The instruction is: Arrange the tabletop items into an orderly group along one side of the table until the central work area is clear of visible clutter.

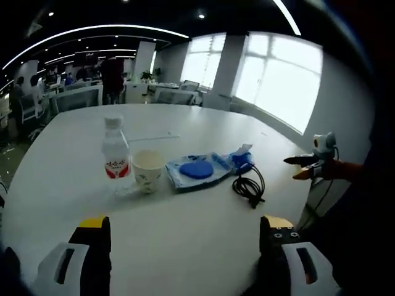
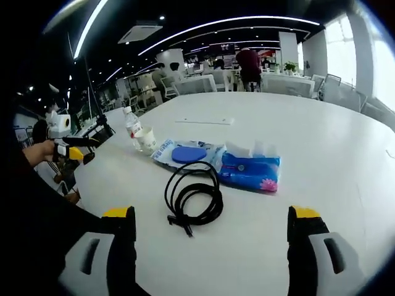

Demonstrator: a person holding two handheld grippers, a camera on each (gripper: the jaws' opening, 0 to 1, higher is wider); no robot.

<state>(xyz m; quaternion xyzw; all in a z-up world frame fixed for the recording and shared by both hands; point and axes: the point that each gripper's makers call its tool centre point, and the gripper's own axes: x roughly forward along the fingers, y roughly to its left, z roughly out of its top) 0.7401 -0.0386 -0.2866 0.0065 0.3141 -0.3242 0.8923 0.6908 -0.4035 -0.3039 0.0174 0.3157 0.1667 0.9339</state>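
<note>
Both tongs stand open and empty over the white counter point(image 1: 185, 246): left tongs point(image 1: 185, 231) at six o'clock in the left gripper view, right tongs point(image 2: 212, 225) likewise in the right gripper view. From left to right sit a water bottle point(image 1: 115, 154), paper cup point(image 1: 148, 169), blue disc on a wrapper point(image 1: 196, 169), half-hidden blue tissue pack point(image 2: 250, 169) and coiled black cable point(image 1: 249, 185). The cup's print is unreadable.

Label print on the water bottle point(image 1: 115, 153) too small to read; same for the pattern on the paper cup point(image 1: 148, 170). From my right view the cup point(image 2: 147, 140) covers the bottle's point(image 2: 131, 125) base. Tissue pack point(image 1: 242, 160) sits partly behind the blue pouch point(image 1: 199, 170). Distant people blurred.
</note>
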